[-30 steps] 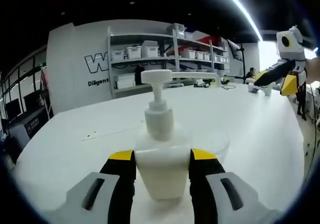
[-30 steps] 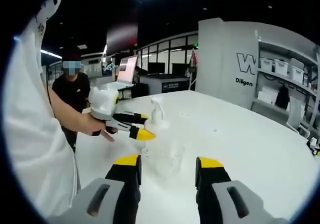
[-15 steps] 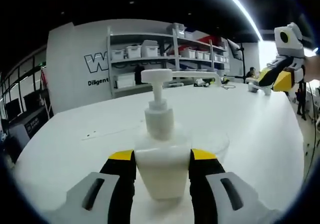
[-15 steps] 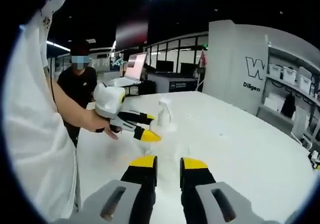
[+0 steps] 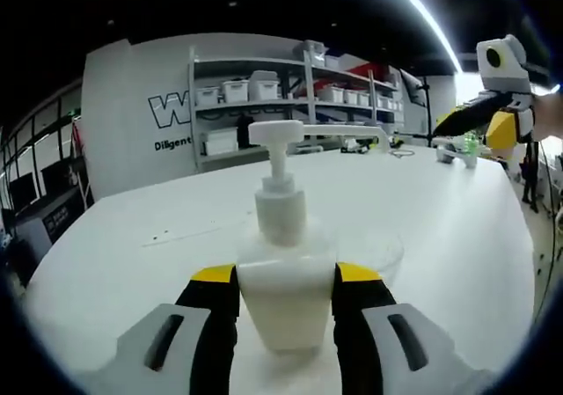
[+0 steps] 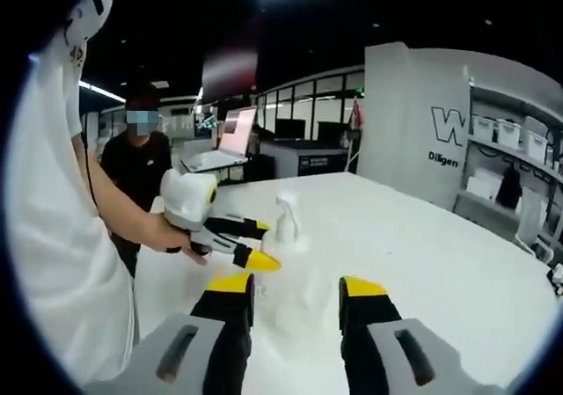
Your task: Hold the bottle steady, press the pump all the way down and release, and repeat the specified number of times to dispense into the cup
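Left gripper [image 5: 286,285] clamps the light, smooth plastic pump bottle [image 5: 283,272] at its stiff base; right gripper [image 6: 297,288] hovers, jaws parted, empty.

Lab or workshop, storage-bin shelving [image 5: 290,87], lettered wall [image 5: 141,113], laptop [image 6: 230,135] on workbench

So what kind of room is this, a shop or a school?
Probably a lab or workshop office: metal shelves stacked with storage bins, a big white table, and desks with a laptop behind.
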Motion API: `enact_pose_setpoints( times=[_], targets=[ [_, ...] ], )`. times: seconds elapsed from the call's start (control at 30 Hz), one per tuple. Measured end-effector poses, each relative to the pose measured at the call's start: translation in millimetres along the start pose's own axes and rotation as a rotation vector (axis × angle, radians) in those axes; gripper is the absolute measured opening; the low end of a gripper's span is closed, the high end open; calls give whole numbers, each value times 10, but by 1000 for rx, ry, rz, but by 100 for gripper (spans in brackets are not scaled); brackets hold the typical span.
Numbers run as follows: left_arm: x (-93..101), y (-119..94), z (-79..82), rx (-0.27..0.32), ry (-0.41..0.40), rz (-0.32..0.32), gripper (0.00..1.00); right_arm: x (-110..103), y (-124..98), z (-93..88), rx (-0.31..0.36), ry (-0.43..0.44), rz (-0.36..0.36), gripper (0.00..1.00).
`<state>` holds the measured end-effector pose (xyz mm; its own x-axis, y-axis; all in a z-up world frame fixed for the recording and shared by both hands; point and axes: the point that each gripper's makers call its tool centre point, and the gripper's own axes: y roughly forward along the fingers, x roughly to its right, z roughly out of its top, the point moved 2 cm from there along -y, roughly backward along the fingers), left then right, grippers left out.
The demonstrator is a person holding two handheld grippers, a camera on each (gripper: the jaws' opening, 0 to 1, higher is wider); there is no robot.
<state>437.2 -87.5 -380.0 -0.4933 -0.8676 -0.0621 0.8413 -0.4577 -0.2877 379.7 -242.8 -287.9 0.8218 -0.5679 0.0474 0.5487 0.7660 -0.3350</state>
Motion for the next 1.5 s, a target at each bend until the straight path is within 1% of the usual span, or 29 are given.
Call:
enact_pose_setpoints(
  times=[0.03, 0.07, 0.1, 0.13, 0.17, 0.2, 0.3, 0.37, 0.4, 0.47, 0.5, 0.57, 0.6, 0.67, 0.7, 0.73, 0.8, 0.87, 0.9, 0.97, 1.0, 1.07, 1.17, 1.2, 1.23, 1.3, 1.37, 1.43, 1.5],
  targets=[
    [3, 1, -1, -2, 4, 0, 40, 8, 2, 31, 20, -9, -3, 40],
    [4, 1, -1, -1, 2, 0, 40, 36, 29, 92, 53, -11, -11, 45],
    [7, 2, -1, -1, -1, 0, 40, 30, 37, 83, 40, 8, 0, 41],
    [8, 3, -1, -1, 3, 0, 40, 6, 51, 80, 20, -1, 9, 38],
    [8, 4, -2, -2, 1, -1, 40, 29, 70, 82, 17, -50, -5, 42],
    [8, 4, -2, -2, 3, -2, 40, 15, 92, 89, 20, -10, 9, 40],
    [6, 4, -4, -3, 3, -2, 40, 1, 129, 124, 30, -21, 19, 39],
    [6, 4, -6, -5, 8, -1, 40, -15, 157, 135, 22, -12, 32, 34],
    [7, 4, -6, -5, 5, -2, 40, -3, 176, 135, 19, -23, 24, 36],
    [7, 5, -7, -5, 7, -2, 40, -33, 179, 154, 20, 2, 44, 30],
    [6, 5, -9, -5, 5, -2, 40, -27, 181, 166, 20, -47, 35, 31],
    [6, 5, -11, -6, 7, -2, 40, -43, 193, 172, 22, -2, 48, 30],
    [6, 6, -11, -6, 7, -1, 40, -37, 194, 172, 20, -25, 42, 30],
    [6, 6, -12, -5, 8, -3, 40, -46, 215, 181, 18, -15, 48, 29],
    [6, 5, -13, -5, 8, -2, 40, -58, 225, 189, 17, -38, 53, 28],
    [5, 6, -14, -6, 7, -3, 40, -50, 241, 192, 15, -24, 55, 28],
    [4, 6, -15, -6, 8, -3, 40, -54, 267, 208, 14, -49, 59, 26],
    [4, 5, -15, -6, 9, -4, 40, -66, 300, 244, 17, -33, 67, 26],
    [4, 5, -15, -6, 6, -3, 40, -50, 314, 251, 15, -62, 62, 25],
    [3, 4, -16, -7, 10, -4, 40, -60, 332, 255, 10, -46, 74, 23],
    [3, 5, -18, -7, 10, -3, 40, -67, 354, 273, 12, -66, 73, 23],
    [2, 5, -20, -9, 7, -3, 40, -82, 368, 291, 17, -51, 84, 23],
    [4, 4, -22, -9, 11, -3, 40, -91, 402, 293, 11, -64, 91, 21],
    [4, 4, -23, -10, 10, -3, 40, -87, 411, 290, 8, -70, 90, 22],
    [5, 5, -24, -10, 11, -3, 40, -85, 417, 293, 6, -59, 94, 22],
    [5, 6, -27, -11, 11, -3, 40, -62, 426, 309, 7, -97, 87, 19],
    [5, 5, -28, -12, 9, -3, 39, -79, 452, 325, 12, -43, 107, 18],
    [5, 5, -30, -12, 12, -3, 39, -84, 480, 308, -5, -80, 104, 19],
    [6, 5, -30, -12, 14, -4, 40, -87, 485, 316, -2, -74, 110, 19]
  ],
)
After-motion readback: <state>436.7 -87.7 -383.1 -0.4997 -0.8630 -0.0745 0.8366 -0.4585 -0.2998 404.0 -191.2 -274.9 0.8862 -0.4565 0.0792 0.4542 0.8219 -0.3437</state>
